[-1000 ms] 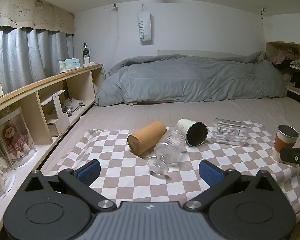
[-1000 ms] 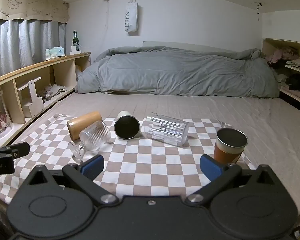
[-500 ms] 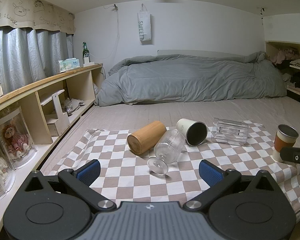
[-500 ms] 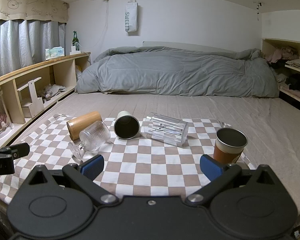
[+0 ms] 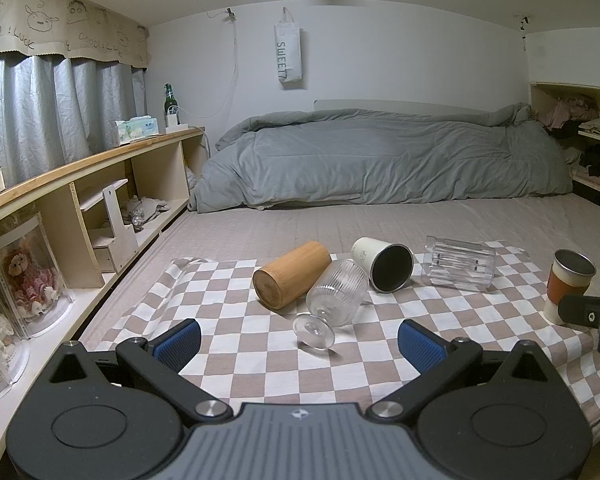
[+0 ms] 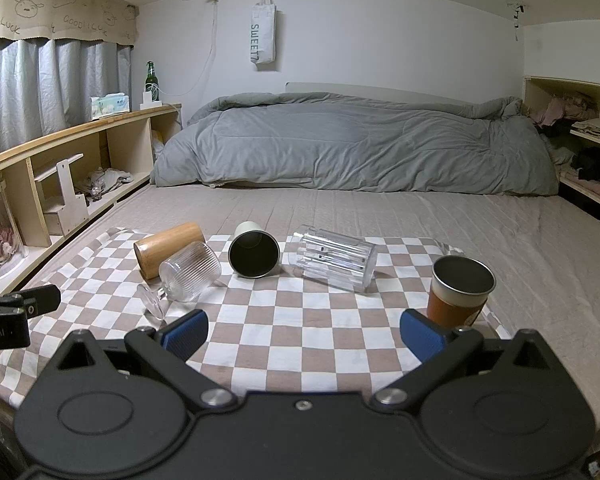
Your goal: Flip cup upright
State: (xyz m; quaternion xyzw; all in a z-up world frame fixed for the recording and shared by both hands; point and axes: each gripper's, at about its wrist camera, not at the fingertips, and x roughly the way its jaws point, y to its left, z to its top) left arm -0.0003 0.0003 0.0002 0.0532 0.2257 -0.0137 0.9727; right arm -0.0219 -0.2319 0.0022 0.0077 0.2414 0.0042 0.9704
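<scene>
On a checkered cloth [image 5: 236, 364] [image 6: 300, 332] lie several cups on their sides: a bamboo cup [image 5: 291, 275] [image 6: 166, 248], a ribbed stemmed glass [image 5: 332, 300] [image 6: 186, 276], a white cup with a dark inside [image 5: 384, 264] [image 6: 254, 248] and a clear ribbed tumbler [image 5: 458, 268] [image 6: 334, 257]. An orange-sleeved metal cup [image 5: 568, 284] [image 6: 458, 294] stands upright at the right. My left gripper [image 5: 299, 340] is open and empty, just short of the stemmed glass. My right gripper [image 6: 303, 332] is open and empty, its right finger next to the orange cup.
The cloth lies on a bed with a grey duvet [image 5: 380, 160] at the far end. A wooden shelf unit [image 5: 80, 208] runs along the left. Another shelf [image 6: 580, 152] with clothes is at the right.
</scene>
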